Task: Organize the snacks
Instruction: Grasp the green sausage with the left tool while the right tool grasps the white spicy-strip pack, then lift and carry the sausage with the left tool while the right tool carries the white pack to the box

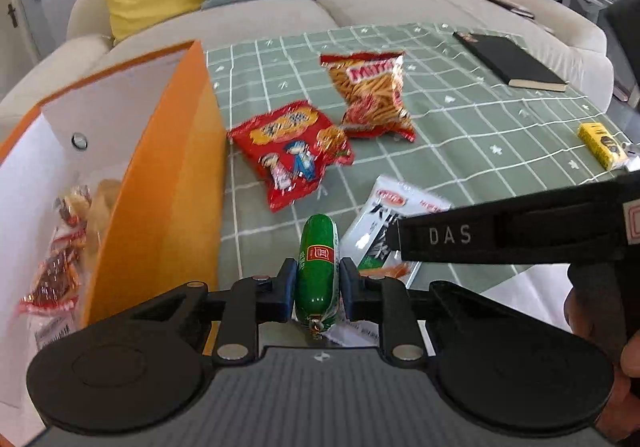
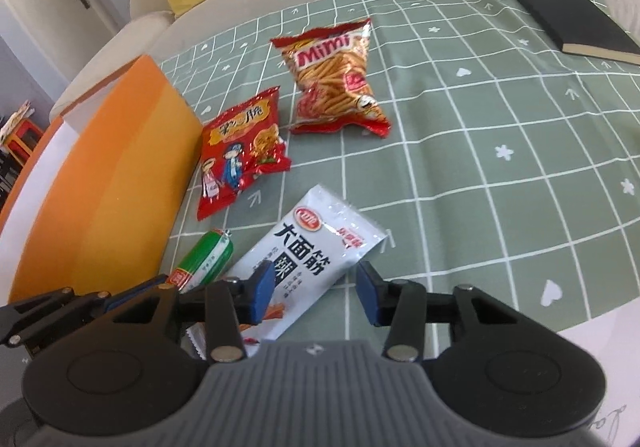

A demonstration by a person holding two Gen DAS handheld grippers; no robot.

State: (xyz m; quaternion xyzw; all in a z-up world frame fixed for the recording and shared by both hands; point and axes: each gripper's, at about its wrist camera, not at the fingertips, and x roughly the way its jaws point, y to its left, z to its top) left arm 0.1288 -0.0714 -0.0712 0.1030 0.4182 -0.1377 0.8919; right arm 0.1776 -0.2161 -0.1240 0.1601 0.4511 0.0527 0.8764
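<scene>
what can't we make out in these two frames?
- Orange box contents: left wrist view, wall hides most; packets inside blurred.
- White pouch lower end: right wrist view, behind right hand-held gripper; left wrist view, right gripper's body covers it.
- Green sausage label: too small; left hand-held gripper clamps it.

— What are the snacks looking like?
— I'm seeing glossy, crinkled plastic on the red packets [image 2: 240, 151] and a slick green film shining on the sausage [image 1: 318, 271].
— And under them?
— A smooth matt checked cloth [image 2: 460, 151] is covering the tabletop; the orange box [image 1: 160, 183] is looking like matt card.
</scene>
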